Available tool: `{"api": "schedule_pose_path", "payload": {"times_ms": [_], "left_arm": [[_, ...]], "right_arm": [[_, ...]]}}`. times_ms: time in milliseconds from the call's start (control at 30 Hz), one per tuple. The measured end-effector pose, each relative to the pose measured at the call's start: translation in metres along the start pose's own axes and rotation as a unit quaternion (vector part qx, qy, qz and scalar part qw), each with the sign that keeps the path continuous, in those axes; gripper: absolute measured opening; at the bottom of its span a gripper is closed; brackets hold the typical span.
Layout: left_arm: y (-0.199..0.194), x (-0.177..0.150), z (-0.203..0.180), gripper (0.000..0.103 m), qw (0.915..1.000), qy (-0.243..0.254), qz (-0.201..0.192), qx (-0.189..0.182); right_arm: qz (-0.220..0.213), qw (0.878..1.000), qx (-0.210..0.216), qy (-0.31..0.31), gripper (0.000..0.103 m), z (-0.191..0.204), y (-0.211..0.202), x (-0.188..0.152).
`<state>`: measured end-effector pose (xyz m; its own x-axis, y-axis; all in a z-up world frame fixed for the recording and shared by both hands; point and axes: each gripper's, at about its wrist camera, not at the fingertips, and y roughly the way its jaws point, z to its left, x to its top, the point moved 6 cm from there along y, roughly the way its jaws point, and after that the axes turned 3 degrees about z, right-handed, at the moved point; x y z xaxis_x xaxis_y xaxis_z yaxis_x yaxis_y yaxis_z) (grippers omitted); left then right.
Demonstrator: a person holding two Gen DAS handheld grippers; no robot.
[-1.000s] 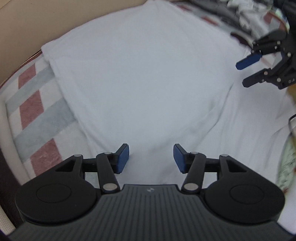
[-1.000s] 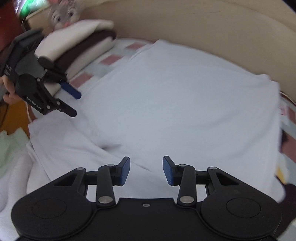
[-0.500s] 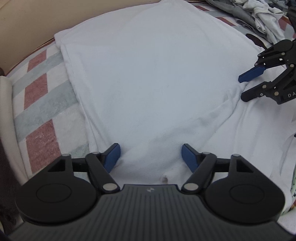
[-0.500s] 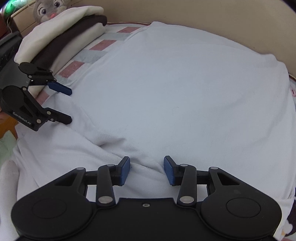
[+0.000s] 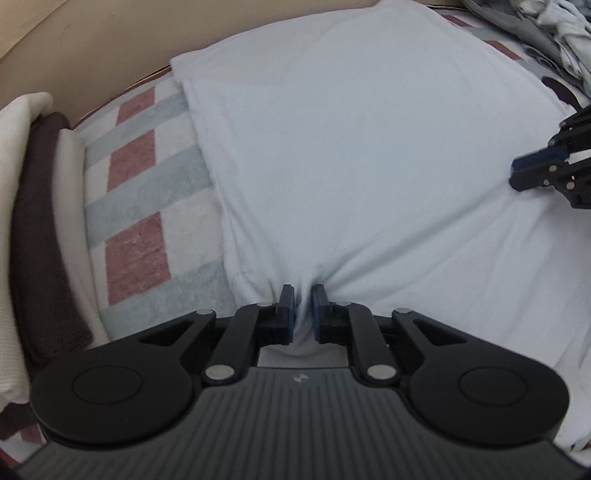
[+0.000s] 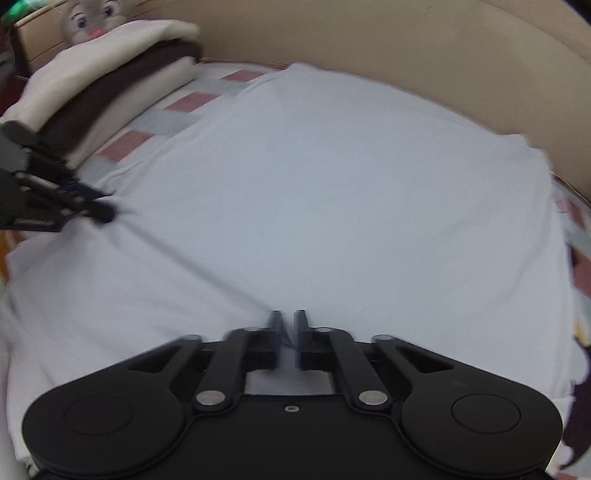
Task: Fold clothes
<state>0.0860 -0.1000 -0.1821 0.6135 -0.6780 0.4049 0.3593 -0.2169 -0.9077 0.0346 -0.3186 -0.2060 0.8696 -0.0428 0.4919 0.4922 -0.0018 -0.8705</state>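
Both jaws blur, pinching the white garment (image 5: 369, 155).

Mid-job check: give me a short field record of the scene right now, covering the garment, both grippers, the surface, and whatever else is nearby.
garment: white garment spread flat, puckered where each gripper pinches it
left gripper: jaws have just been closing, now pinching the near edge
right gripper: jaws have just been closing, fabric bunched between the pads
surface: checked blanket in red, grey and white
folded stack: cream and dark brown pieces, beside the left gripper
unfolded pile: grey and white clothes, far right in the left wrist view
plush toy: behind the stack
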Motion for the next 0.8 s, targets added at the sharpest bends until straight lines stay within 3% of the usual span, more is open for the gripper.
{"api": "schedule_pose_path", "payload": {"times_ms": [67, 133, 167, 300, 467, 533, 633, 700, 800], "left_arm": [[-0.014, 0.003, 0.009, 0.046, 0.9997, -0.024, -0.006, -0.005], [-0.028, 0.004, 0.022, 0.06, 0.9982, -0.054, -0.016, -0.023], [-0.033, 0.003, 0.029, 0.06, 0.9967, -0.07, -0.019, -0.035], [-0.04, -0.001, 0.051, 0.06, 0.9881, -0.135, -0.017, -0.072], [-0.029, 0.01, 0.056, 0.061, 0.9832, -0.169, -0.006, -0.069], [-0.027, 0.017, 0.053, 0.07, 0.9803, -0.183, -0.009, -0.074], [-0.022, 0.032, 0.052, 0.071, 0.9819, -0.176, -0.018, -0.068], [-0.021, 0.045, 0.053, 0.071, 0.9845, -0.165, -0.027, -0.055], [-0.015, 0.072, 0.071, 0.071, 0.9766, -0.203, -0.018, -0.068]], "right_arm": [[0.019, 0.998, -0.029, 0.052, 0.037, -0.023, -0.011, 0.004], [0.023, 0.992, -0.047, 0.114, 0.041, -0.054, -0.031, 0.005], [0.025, 0.989, -0.04, 0.141, 0.047, -0.069, -0.039, 0.002], [0.002, 0.978, -0.043, 0.206, 0.049, -0.12, -0.063, -0.019], [-0.005, 0.963, -0.042, 0.264, 0.049, -0.152, -0.067, -0.043], [-0.013, 0.962, -0.045, 0.27, 0.049, -0.153, -0.066, -0.04], [-0.021, 0.961, -0.042, 0.271, 0.049, -0.154, -0.065, -0.035], [-0.024, 0.962, -0.02, 0.27, 0.049, -0.158, -0.064, -0.022], [-0.023, 0.96, 0.035, 0.278, 0.049, -0.174, -0.061, 0.01]]}}
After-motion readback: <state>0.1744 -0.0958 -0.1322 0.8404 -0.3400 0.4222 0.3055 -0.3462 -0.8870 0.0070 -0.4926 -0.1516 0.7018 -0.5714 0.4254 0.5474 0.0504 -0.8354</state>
